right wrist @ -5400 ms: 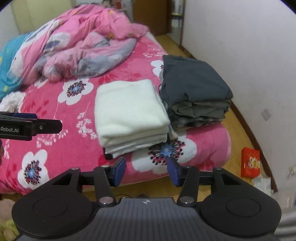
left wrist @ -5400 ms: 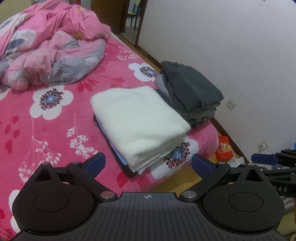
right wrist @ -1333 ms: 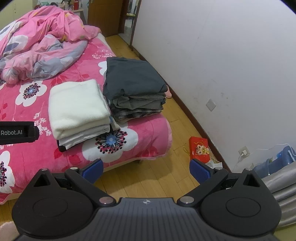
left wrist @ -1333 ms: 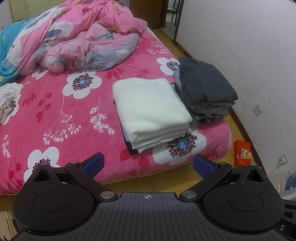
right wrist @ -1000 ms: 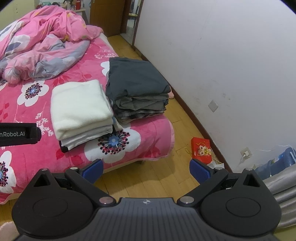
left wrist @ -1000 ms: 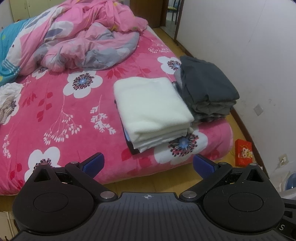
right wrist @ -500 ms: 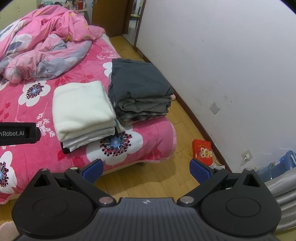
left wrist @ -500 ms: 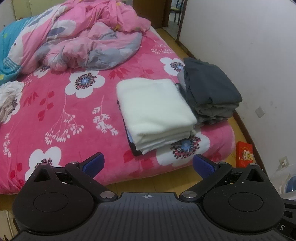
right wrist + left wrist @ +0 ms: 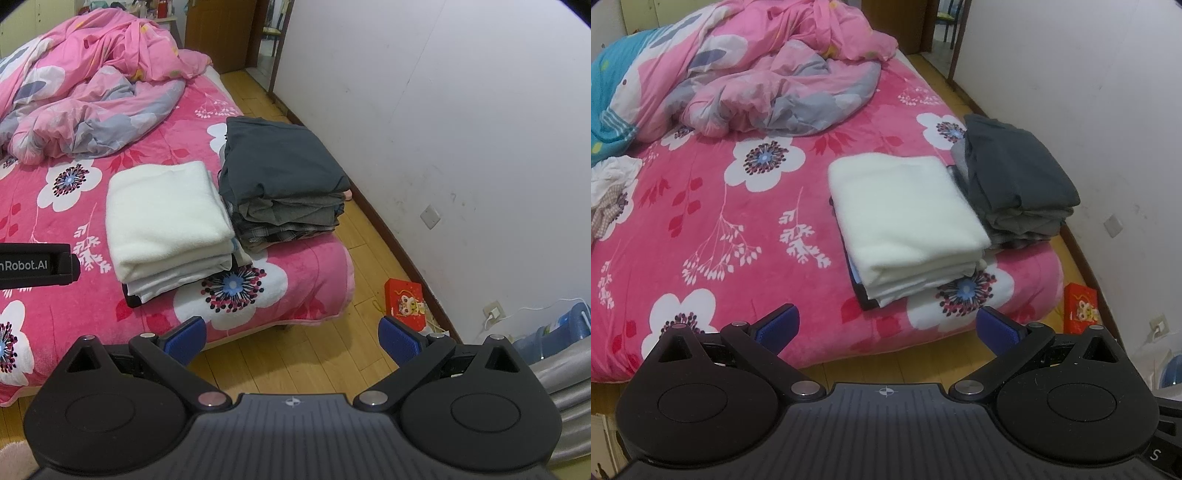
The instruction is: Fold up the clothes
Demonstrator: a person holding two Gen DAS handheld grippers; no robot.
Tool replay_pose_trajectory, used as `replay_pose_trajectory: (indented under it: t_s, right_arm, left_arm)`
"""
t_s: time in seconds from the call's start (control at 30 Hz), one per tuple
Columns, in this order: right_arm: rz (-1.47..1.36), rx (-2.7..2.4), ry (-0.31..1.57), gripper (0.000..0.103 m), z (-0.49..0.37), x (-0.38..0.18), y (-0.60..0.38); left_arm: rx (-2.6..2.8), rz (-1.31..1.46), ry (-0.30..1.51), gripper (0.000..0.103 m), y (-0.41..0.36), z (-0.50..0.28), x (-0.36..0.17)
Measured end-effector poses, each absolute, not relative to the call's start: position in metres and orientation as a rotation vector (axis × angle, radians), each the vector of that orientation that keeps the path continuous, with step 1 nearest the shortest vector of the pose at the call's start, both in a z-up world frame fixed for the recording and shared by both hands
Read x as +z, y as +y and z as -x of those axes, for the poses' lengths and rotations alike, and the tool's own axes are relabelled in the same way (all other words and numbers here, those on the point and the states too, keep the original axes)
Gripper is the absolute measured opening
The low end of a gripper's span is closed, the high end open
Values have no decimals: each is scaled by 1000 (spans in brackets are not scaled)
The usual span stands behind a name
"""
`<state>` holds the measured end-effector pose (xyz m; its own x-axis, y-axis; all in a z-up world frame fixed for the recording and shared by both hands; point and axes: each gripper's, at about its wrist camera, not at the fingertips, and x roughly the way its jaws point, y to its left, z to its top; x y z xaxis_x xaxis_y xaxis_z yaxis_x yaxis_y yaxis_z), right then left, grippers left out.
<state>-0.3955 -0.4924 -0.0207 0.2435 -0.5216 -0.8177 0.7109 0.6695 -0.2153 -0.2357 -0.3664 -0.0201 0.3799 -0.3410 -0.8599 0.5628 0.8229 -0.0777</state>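
Note:
A folded white fleece point(image 9: 905, 218) point(image 9: 166, 218) tops a small stack near the bed's foot corner. Right beside it stands a taller stack of folded dark grey clothes point(image 9: 1015, 184) point(image 9: 280, 181). My left gripper point(image 9: 886, 326) hangs open and empty over the floor, short of the bed's edge. Over the wooden floor my right gripper point(image 9: 291, 338) is also open, with nothing between its fingers. The left gripper's side point(image 9: 37, 264) shows at the left edge of the right wrist view. A loose crumpled garment point(image 9: 609, 195) lies at the bed's left edge.
The bed point(image 9: 701, 221) has a pink flowered cover, with a rumpled pink and grey quilt point(image 9: 768, 81) at its head. A white wall point(image 9: 461, 129) runs along the right. On the wooden floor point(image 9: 295, 362) lie a red packet point(image 9: 404, 301), a blue water bottle point(image 9: 557, 328) and a grey hose point(image 9: 565, 384).
Both grippers have drawn back from the bed and stand farther from the stacks. The right gripper's fingers have spread wide. The folded stacks have not moved.

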Motion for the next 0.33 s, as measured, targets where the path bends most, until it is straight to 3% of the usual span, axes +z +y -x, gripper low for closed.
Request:
replay_pose_trajectory:
  t_s: [0.33]
  right_arm:
    - [-216, -851, 1019, 102, 393, -21, -493]
  left_arm:
    - [-579, -243, 1036, 103, -366, 231, -21]
